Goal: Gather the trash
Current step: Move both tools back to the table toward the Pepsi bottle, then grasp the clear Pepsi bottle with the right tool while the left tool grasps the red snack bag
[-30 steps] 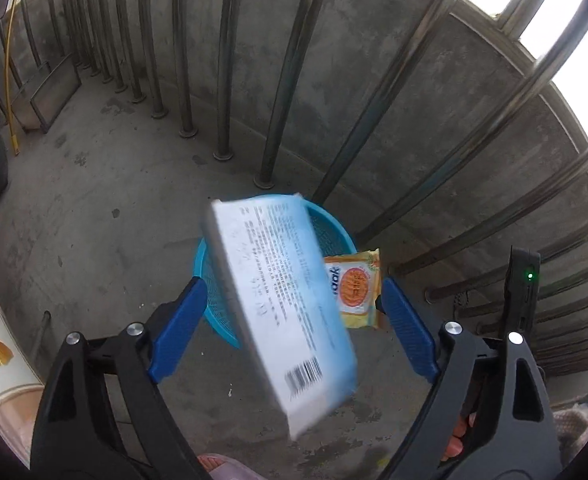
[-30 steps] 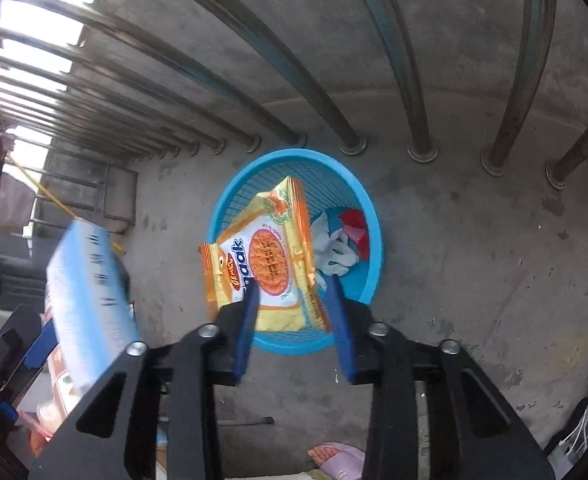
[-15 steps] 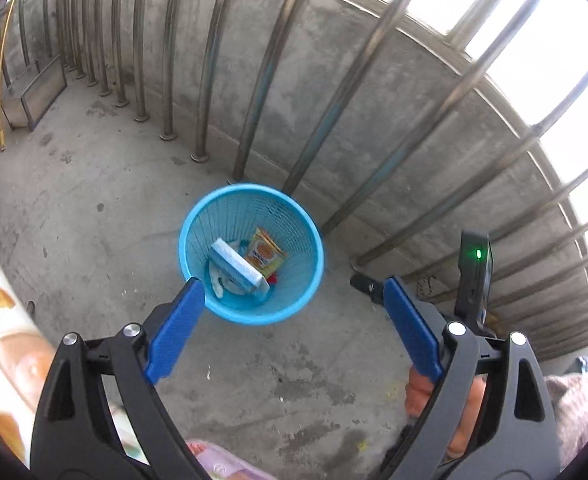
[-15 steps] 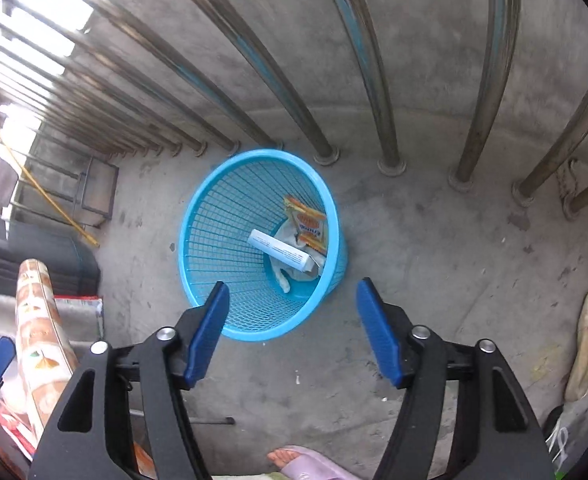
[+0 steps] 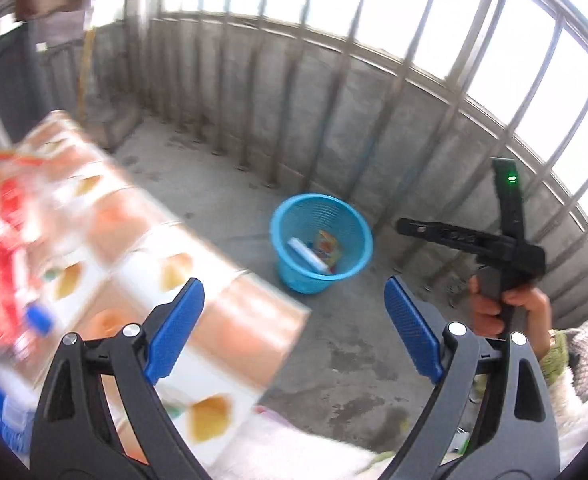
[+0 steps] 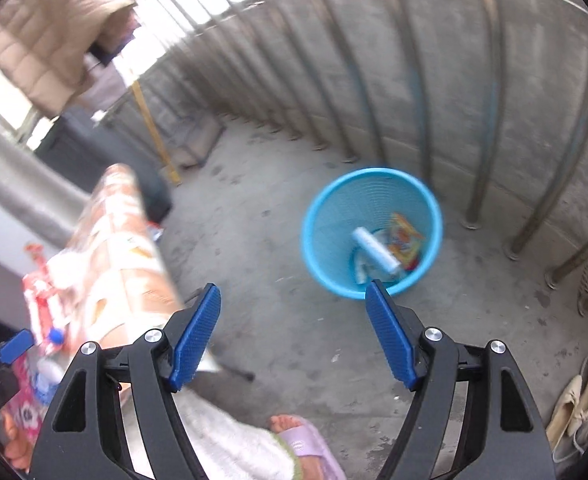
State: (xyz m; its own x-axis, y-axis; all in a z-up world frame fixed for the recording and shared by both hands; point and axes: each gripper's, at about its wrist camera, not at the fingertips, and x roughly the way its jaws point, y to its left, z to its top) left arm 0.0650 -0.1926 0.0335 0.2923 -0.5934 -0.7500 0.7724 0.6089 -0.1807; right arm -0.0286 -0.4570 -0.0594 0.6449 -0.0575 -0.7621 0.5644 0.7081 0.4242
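**Both grippers empty above the floor**

The right gripper was seen opening, nothing between its jaws; the left gripper was spread, empty. Bare concrete floor lay around the blue basket, where box and wrapper rested, near the railing.

You are standing on a home balcony: a bare concrete floor and low concrete wall fenced by tall metal bars, a padded jacket hanging up to air, worn shoes by the wall, and a blue plastic wastebasket.
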